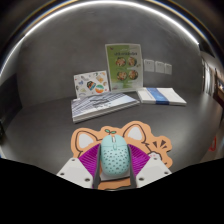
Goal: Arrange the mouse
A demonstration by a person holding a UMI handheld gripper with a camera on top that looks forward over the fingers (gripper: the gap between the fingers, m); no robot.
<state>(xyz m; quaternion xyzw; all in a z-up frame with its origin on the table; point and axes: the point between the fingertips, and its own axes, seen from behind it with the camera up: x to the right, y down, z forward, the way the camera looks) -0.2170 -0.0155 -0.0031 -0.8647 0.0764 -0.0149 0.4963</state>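
A pale teal mouse with a dotted shell sits between my two fingers, whose magenta pads press on both its sides. My gripper is shut on the mouse and holds it over the near edge of an orange and cream animal-shaped mouse pad that lies on the dark table. The mouse's near end is hidden below the view's edge.
Beyond the pad lie a grey booklet and a flat white and blue book. A printed leaflet and a green-edged picture card stand against the back wall. A wall socket plate is to the right.
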